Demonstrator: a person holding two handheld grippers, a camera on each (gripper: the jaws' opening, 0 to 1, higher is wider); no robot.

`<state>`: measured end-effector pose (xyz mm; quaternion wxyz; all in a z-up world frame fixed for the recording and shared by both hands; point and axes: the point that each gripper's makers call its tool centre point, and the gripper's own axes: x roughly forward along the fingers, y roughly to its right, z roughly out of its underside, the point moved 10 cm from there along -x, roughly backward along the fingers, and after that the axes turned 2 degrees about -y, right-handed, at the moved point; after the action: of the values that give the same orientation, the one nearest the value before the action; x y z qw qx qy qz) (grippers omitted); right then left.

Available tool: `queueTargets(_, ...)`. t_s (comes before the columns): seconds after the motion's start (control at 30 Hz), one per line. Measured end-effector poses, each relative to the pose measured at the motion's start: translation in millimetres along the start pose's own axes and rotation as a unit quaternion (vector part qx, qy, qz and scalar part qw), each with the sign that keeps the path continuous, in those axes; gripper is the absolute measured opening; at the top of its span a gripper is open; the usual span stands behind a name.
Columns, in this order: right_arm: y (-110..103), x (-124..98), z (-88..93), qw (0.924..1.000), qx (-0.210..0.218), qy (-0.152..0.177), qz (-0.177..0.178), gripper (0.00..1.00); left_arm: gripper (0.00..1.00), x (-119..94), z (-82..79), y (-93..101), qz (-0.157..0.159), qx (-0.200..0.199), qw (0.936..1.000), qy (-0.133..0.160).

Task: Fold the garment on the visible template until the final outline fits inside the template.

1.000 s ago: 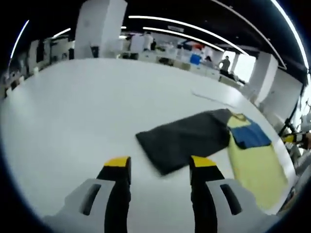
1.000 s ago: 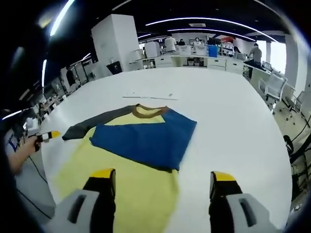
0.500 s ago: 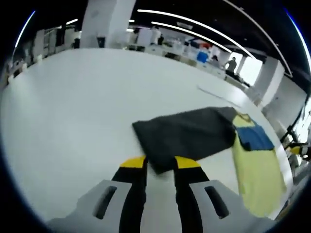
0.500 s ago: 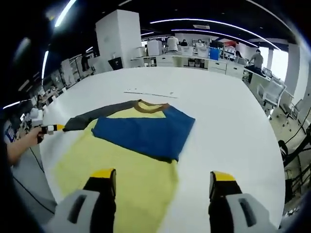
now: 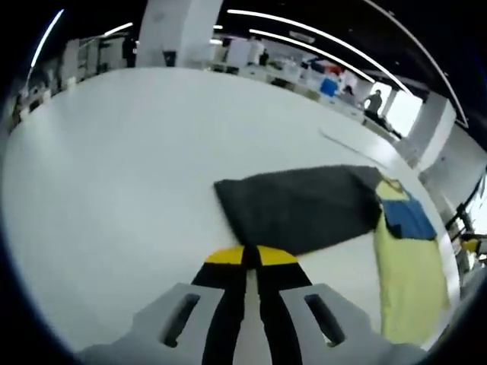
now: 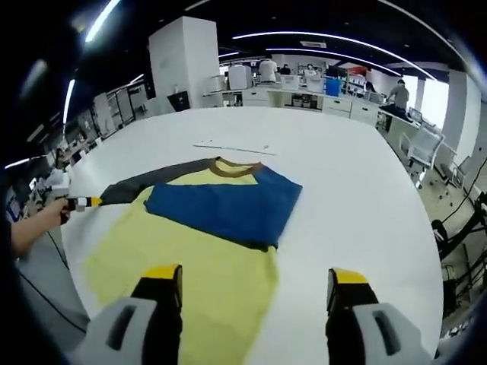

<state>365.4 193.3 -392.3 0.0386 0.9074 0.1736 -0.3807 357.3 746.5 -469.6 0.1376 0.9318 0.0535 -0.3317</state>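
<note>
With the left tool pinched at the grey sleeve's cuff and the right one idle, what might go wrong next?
1. The left tool seems to hold just the edge of the grey sleeve; the cloth could slip out when lifted.
2. The right tool hangs open over the yellow shirt body and pins nothing, so pulling the sleeve may drag the whole shirt along the white table.

The garment [image 6: 205, 251] was a yellow long-sleeved shirt with a brown collar [image 6: 226, 170], lying flat on the white tabletop [image 6: 350, 182]. Its blue sleeve [image 6: 221, 209] lay folded across the chest. Its dark grey sleeve [image 5: 297, 205] stretched straight out to the left, its cuff end at the closed tips of the left hand-held gripper [image 5: 245, 257].
</note>
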Motion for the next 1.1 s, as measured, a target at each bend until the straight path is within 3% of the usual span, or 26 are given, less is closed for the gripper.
queueTargets(0.23, -1, -4, 2.6, 1.0000, 0.003, 0.000, 0.001, 0.77, 0.01, 9, -12.8, -8.3, -0.007, 0.030, 0.9995, 0.001)
queueTargets(0.63, -1, -12, -0.4, 0.9999, -0.013, 0.001, 0.008, 0.80, 0.01, 31, -33.4, -25.7, -0.004, 0.035, 0.9994, -0.003)
queueTargets(0.87, -3, -13, 1.6, 0.9999, -0.014, -0.007, 0.002, 0.85, 0.01, 35, -36.2, -31.9, -0.001, 0.045, 0.9989, -0.009)
queueTargets(1.1, -12, -14, 3.4, 0.9994, -0.018, -0.010, -0.029, 1.00, 0.01, 27, -41.6, -22.0, -0.004, 0.070, 0.9975, -0.003)
